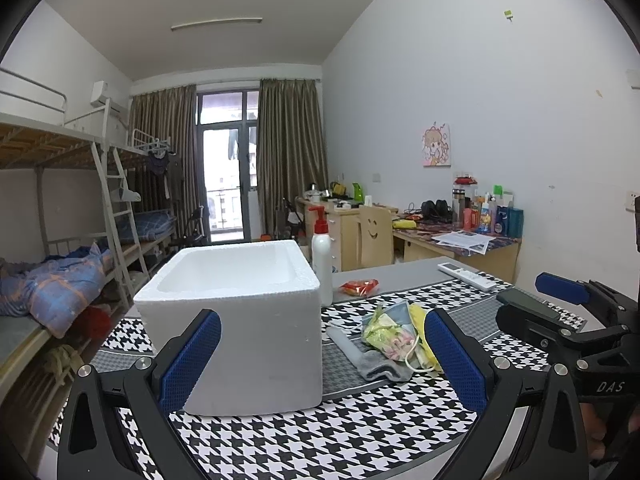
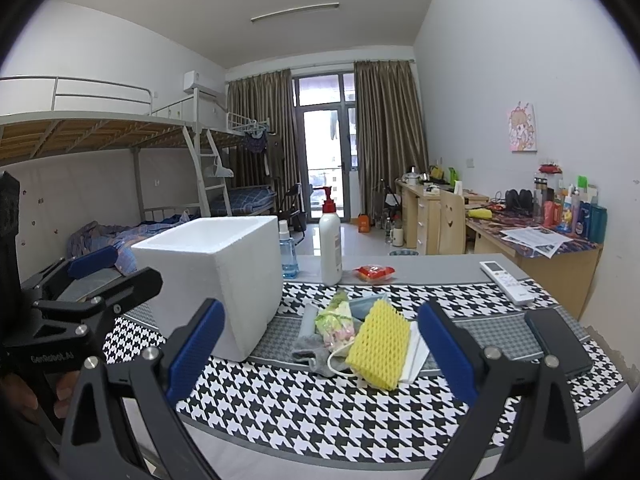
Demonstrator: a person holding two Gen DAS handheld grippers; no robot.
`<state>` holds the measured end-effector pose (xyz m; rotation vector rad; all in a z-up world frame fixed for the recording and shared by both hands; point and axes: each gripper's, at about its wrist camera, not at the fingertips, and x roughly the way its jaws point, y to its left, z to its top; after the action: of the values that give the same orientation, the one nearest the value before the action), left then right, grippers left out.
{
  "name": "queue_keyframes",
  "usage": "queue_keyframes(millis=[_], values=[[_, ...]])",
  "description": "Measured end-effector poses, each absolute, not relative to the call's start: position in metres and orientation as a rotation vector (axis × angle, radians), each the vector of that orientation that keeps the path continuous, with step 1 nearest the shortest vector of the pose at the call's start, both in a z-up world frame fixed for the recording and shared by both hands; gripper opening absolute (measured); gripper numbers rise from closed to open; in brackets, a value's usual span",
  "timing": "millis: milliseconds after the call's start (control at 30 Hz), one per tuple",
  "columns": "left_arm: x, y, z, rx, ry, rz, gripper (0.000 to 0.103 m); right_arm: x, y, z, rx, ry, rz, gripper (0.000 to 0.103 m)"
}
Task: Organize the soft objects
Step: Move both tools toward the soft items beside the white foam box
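"DAS" on right gripper (image 1: 560, 308); "GenRobot.AI" on left gripper (image 2: 108, 276).

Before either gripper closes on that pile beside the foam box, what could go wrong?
The soft things overlap: the yellow sponge leans on the pile with the grey sock beneath, so one pinch may drag several. The lotion bottle stands upright close behind the foam box and could tip if the box gets pushed. Both the left gripper and right gripper are open, holding nothing.
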<state>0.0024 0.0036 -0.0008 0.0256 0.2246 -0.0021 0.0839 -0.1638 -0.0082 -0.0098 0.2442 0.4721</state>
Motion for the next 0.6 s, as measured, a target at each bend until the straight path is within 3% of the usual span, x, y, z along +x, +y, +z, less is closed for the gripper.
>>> queue_keyframes(millis=[600], values=[[0.023, -0.006, -0.004, 0.022, 0.264, -0.050, 0.102, 0.103, -0.178, -0.008, 0.004, 0.275, 0.429, 0.099]])
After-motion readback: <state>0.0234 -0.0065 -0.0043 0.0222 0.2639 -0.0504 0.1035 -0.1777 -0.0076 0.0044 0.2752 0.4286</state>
